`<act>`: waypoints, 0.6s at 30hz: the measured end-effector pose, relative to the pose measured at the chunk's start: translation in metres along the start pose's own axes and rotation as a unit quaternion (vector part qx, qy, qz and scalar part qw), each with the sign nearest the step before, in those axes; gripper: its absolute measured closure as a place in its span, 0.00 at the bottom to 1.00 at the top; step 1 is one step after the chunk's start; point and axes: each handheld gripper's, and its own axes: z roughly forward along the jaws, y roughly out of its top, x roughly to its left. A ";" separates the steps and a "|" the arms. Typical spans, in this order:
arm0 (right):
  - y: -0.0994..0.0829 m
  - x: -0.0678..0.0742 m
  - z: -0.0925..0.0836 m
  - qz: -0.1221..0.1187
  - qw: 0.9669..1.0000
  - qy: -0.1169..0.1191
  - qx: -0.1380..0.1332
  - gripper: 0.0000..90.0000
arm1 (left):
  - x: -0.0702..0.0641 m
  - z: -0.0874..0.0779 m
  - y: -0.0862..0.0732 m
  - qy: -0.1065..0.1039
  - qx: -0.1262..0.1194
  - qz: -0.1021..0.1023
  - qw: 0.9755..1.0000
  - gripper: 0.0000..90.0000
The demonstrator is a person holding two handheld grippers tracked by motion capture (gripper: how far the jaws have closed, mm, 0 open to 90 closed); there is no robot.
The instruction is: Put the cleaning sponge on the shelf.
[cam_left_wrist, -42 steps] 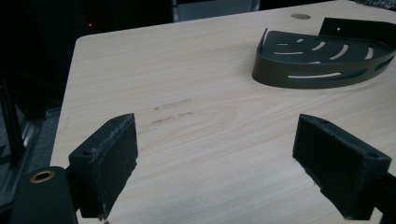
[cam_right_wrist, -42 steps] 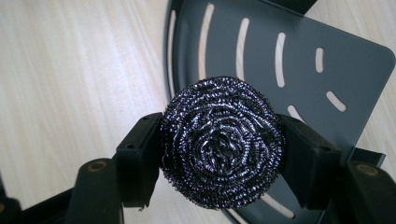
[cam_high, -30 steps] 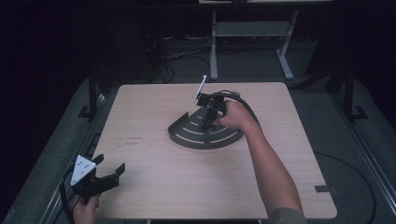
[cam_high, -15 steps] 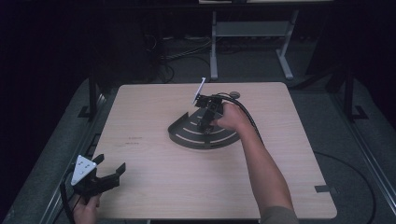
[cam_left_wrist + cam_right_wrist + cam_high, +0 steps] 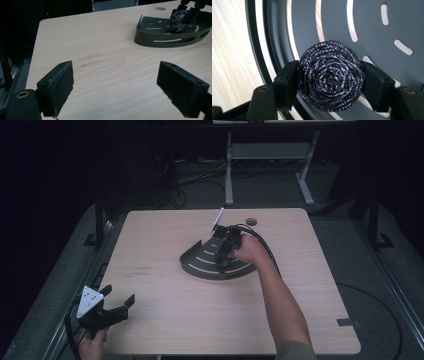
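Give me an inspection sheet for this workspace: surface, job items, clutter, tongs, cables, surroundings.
Surface: light wooden table, faint marks left of centre, a round dark spot near the far edge.
Job's things: dark slotted fan-shaped tray mid-table; steel wool scourer over the tray.
Clutter: nothing seen.
Tongs: right tongs shut on the scourer, a jaw pressed against each side; left tongs open, holding nothing, at the near left corner of the table.
Cables: black cable trails from the right tongs along the forearm; loose cables on the floor beyond the table.
Surroundings: dark room; grey metal stand behind the table; a strip of tape on the floor at right.
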 end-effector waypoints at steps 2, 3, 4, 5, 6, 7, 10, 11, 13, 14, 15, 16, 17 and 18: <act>-0.001 -0.001 0.002 0.003 1.000 0.002 0.000 0.38 | 0.000 0.000 0.000 0.000 0.000 0.001 1.000 0.15; 0.000 -0.002 0.004 0.002 1.000 0.000 0.001 0.38 | 0.000 0.000 0.000 0.000 0.000 0.002 1.000 0.15; 0.000 -0.002 0.004 0.002 1.000 0.000 0.001 0.38 | 0.000 0.000 0.000 0.001 0.000 0.002 1.000 0.15; 0.000 -0.002 0.005 0.003 1.000 -0.002 0.002 0.38 | 0.000 0.000 0.000 0.001 0.000 0.003 1.000 0.15; 0.000 -0.002 0.005 0.006 1.000 -0.002 -0.002 0.38 | 0.000 0.000 0.000 0.001 0.000 0.002 1.000 0.15; 0.000 -0.002 0.005 0.006 1.000 -0.002 -0.002 0.38 | 0.000 0.000 0.000 0.001 0.001 0.001 1.000 0.15; 0.001 -0.003 0.007 0.005 1.000 -0.003 -0.003 0.38 | 0.001 0.000 0.000 0.002 0.000 0.000 1.000 0.15; 0.001 -0.003 0.008 0.007 1.000 -0.002 -0.004 0.38 | 0.001 0.000 0.000 0.002 0.000 -0.001 1.000 0.15; 0.002 -0.003 0.011 0.009 1.000 -0.001 -0.001 0.37 | 0.000 -0.001 0.000 0.002 0.001 0.002 1.000 0.15; 0.003 -0.002 0.013 0.009 1.000 -0.003 0.000 0.37 | 0.000 -0.001 0.000 0.002 0.000 0.004 1.000 0.15; 0.003 -0.002 0.013 0.009 1.000 -0.003 0.000 0.37 | -0.001 -0.001 0.000 0.002 -0.001 0.003 1.000 0.15; 0.003 -0.002 0.014 0.009 1.000 -0.002 0.000 0.37 | -0.001 -0.001 0.000 0.002 -0.001 0.003 1.000 0.15; 0.003 -0.002 0.014 0.009 1.000 -0.002 0.000 0.37 | -0.001 -0.001 0.000 0.002 -0.001 0.003 1.000 0.15; 0.003 -0.003 0.015 0.010 1.000 -0.002 0.001 0.36 | 0.000 -0.001 0.000 0.002 0.000 0.004 1.000 0.15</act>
